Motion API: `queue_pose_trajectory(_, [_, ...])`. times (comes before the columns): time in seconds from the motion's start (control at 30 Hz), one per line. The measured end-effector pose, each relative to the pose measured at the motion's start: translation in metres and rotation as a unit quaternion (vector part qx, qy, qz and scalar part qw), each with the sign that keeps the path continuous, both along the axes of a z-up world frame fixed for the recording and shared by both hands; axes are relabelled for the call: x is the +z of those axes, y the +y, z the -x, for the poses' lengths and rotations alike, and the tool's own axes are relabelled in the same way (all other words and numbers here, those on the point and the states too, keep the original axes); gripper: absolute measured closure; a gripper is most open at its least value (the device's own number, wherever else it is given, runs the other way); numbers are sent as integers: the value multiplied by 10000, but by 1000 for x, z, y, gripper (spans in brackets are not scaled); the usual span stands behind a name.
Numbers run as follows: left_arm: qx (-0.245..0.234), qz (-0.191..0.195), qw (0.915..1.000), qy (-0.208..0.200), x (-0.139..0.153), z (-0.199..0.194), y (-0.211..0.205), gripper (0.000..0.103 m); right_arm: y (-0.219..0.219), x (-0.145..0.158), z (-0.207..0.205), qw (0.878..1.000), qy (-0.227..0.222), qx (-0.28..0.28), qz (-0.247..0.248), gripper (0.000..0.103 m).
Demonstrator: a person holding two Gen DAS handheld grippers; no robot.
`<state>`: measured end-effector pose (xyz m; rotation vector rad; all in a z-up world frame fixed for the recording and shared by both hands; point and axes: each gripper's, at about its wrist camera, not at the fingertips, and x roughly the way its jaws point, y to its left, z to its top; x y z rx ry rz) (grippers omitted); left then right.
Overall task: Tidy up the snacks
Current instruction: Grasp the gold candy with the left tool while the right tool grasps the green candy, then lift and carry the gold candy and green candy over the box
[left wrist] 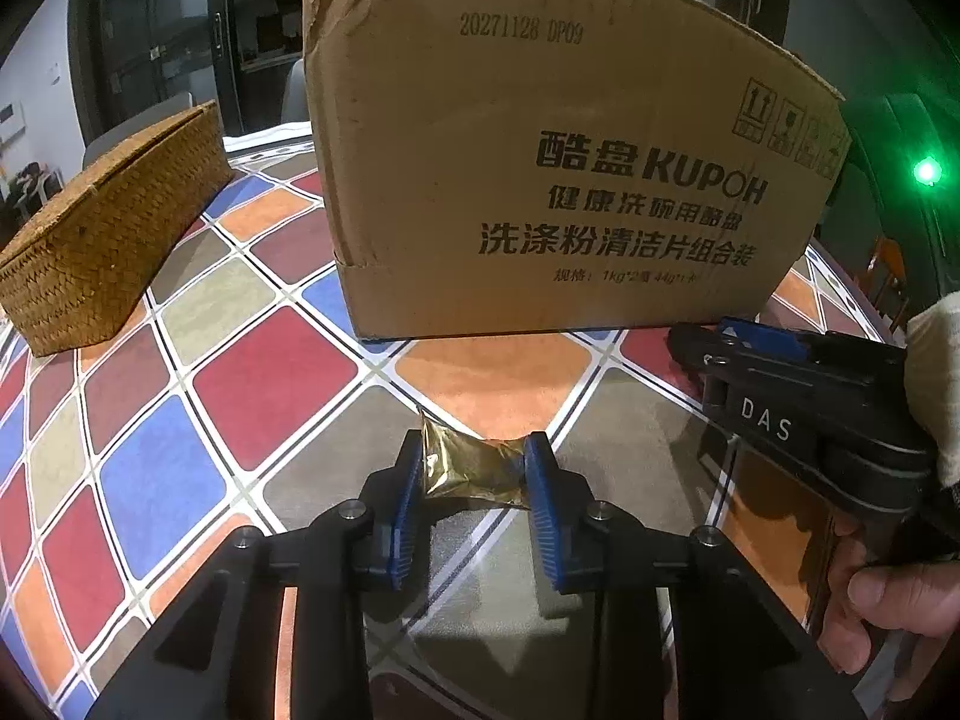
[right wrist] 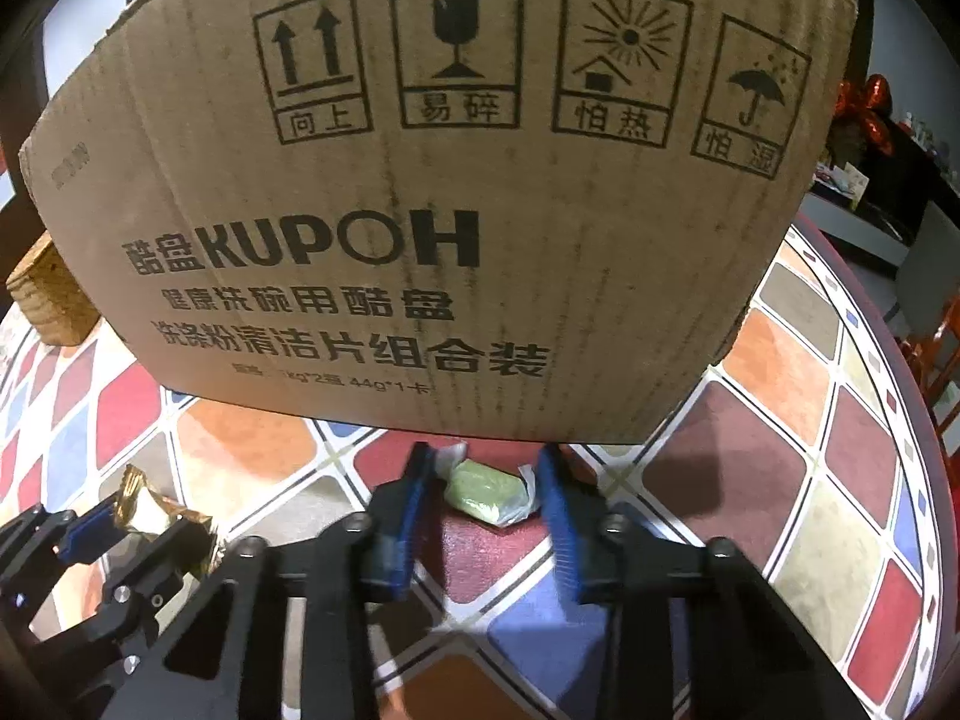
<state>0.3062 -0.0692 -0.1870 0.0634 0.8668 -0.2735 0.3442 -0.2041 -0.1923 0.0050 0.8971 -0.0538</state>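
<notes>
My left gripper (left wrist: 474,468) is shut on a gold-wrapped snack (left wrist: 471,471), pinched between its blue pads low over the table. The same snack (right wrist: 159,519) and left gripper (right wrist: 135,531) show at the lower left of the right wrist view. My right gripper (right wrist: 486,480) straddles a green snack in clear wrap (right wrist: 486,491) lying on the table against the cardboard box (right wrist: 420,210); the pads stand close to its ends, contact unclear. The right gripper (left wrist: 708,354) also shows at the right of the left wrist view, held by a hand.
A large KUPOH cardboard box (left wrist: 540,168) stands on the colourful tiled tablecloth (left wrist: 270,384) just ahead of both grippers. A woven basket (left wrist: 108,228) sits at the far left. The round table edge (right wrist: 912,396) curves at the right, with chairs beyond.
</notes>
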Motion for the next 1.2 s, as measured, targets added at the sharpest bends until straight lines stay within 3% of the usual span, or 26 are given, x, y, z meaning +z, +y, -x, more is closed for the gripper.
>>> queue_pose_trajectory(0.2, [-3, -8, 10000, -52, 3, 4, -1, 72, -3, 4, 4, 10000, 3, 27, -75, 73])
queue_pose_trajectory(0.23, [-1, 0, 10000, -62, 4, 4, -1, 79, -3, 6, 5, 10000, -7, 19, -87, 73])
queue_pose_trajectory(0.27, [-1, 7, 10000, -72, 5, 5, -1, 80, -5, 7, 8, 10000, -20, 14, -94, 73])
queue_pose_trajectory(1.2, [93, 71, 9972, -732, 73, 33, 5, 81, -5, 76, 58, 9978, -641, 30, -154, 73])
